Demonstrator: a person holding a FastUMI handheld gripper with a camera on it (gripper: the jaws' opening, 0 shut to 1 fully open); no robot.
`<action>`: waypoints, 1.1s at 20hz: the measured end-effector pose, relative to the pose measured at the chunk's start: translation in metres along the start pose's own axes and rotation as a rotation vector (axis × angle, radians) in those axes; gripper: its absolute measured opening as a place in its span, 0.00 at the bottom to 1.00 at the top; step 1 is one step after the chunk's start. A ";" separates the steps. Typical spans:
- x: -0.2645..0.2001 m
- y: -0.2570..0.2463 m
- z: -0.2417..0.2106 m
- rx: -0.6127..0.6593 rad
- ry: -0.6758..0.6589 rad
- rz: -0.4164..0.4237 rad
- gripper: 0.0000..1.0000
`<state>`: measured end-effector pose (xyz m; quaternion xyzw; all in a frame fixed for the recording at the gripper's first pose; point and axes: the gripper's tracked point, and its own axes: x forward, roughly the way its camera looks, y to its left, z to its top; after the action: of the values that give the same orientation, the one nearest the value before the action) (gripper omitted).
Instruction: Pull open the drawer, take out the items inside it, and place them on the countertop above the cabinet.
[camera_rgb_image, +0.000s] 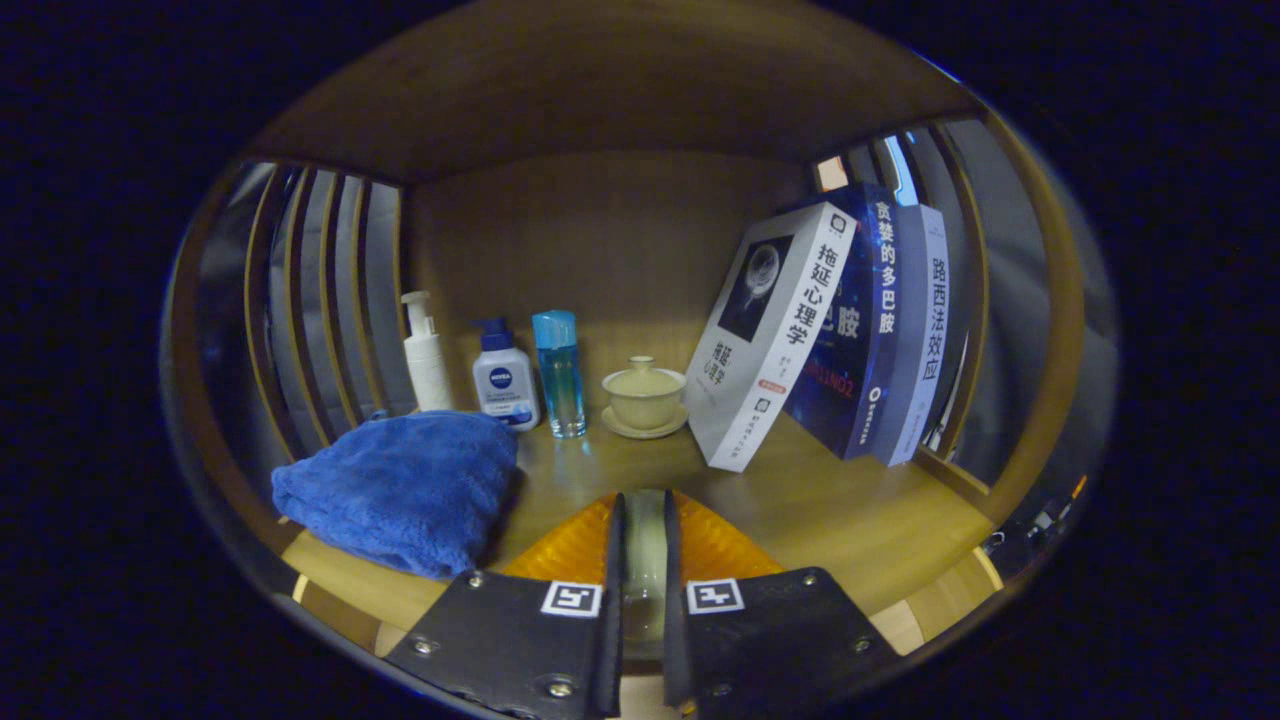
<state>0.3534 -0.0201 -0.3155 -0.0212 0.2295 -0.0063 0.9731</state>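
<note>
I am looking at a royal-blue towel (405, 490), a translucent blue bottle (558, 372), a cream lidded cup (643, 394), white and dark-blue books (835, 335), a ribbed amber piece (575, 545) and my gripper's (645, 560) black-and-white square markers, all on a honey-toned wooden counter (860, 510).

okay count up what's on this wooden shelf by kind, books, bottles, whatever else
Books: 3
Bottles: 3
Lidded cup on saucer: 1
Blue towel: 1
Total: 8
The gripper holds something pale between its fingers.

Matt wooden shelf (850, 520), fluffy cloth towel (400, 490), glossy paper books (775, 330).
</note>
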 end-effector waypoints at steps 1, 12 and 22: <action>0.003 -0.001 0.001 0.000 -0.011 -0.010 0.17; -0.022 -0.027 -0.004 0.024 -0.016 -0.056 0.81; -0.157 -0.071 0.045 0.167 -0.119 -0.062 0.99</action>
<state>0.2326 -0.0857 -0.2021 0.0528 0.1690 -0.0542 0.9827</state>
